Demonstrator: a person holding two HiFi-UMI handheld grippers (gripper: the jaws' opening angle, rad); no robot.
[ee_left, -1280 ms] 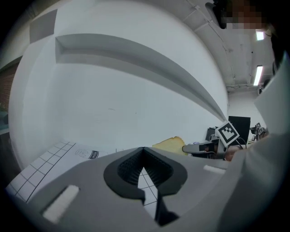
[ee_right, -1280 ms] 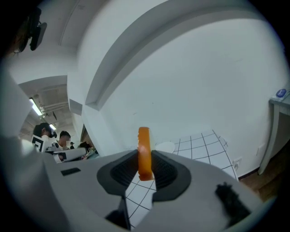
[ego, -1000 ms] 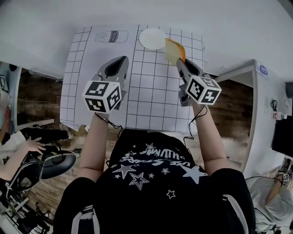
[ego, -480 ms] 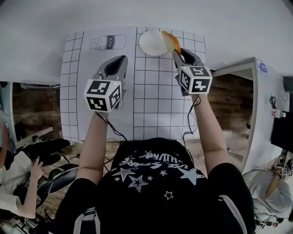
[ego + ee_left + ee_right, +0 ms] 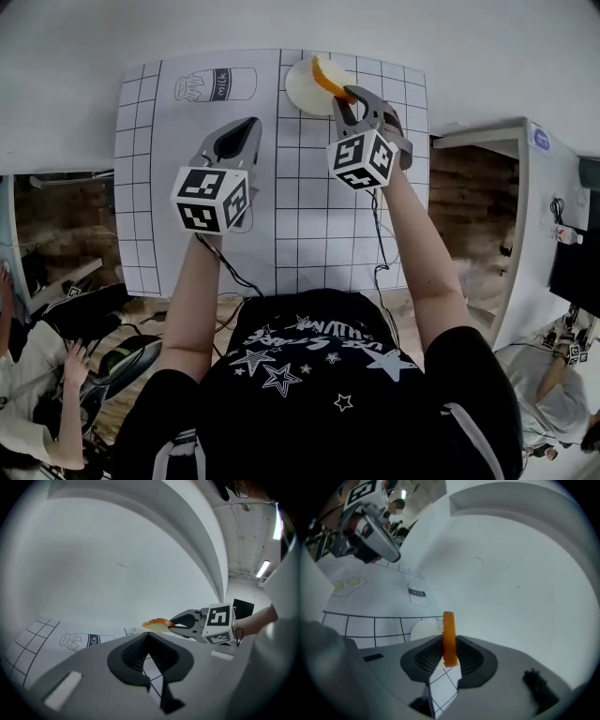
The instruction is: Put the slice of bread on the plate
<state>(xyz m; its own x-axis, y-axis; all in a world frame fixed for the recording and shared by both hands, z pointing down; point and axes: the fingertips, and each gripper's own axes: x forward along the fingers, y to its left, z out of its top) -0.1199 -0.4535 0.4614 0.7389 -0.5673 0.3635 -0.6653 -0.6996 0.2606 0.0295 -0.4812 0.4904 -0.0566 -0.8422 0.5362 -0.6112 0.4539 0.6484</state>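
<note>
A slice of bread [image 5: 328, 80] with an orange crust is pinched in my right gripper [image 5: 341, 93], which is shut on it. The slice hangs tilted over the right part of the round white plate [image 5: 300, 89] at the far end of the grid mat. In the right gripper view the bread [image 5: 449, 637] stands edge-on between the pads of the right gripper [image 5: 449, 645], with the plate [image 5: 424, 630] just beyond. My left gripper [image 5: 246, 127] hovers over the mat to the left, shut and holding nothing. From the left gripper view, the bread [image 5: 158, 625] shows past the left gripper [image 5: 148, 638].
The white grid mat [image 5: 187, 187] carries a printed milk carton drawing [image 5: 214, 84] left of the plate. A white table [image 5: 469, 56] extends beyond the mat, its front edge near my body. A white cabinet [image 5: 548, 197] stands at the right, and people sit low at the left.
My right gripper has carried the bread leftward to above the plate and rolled, so the slice went from face-on to tilted on edge. The left gripper stays over the mat, shut.
</note>
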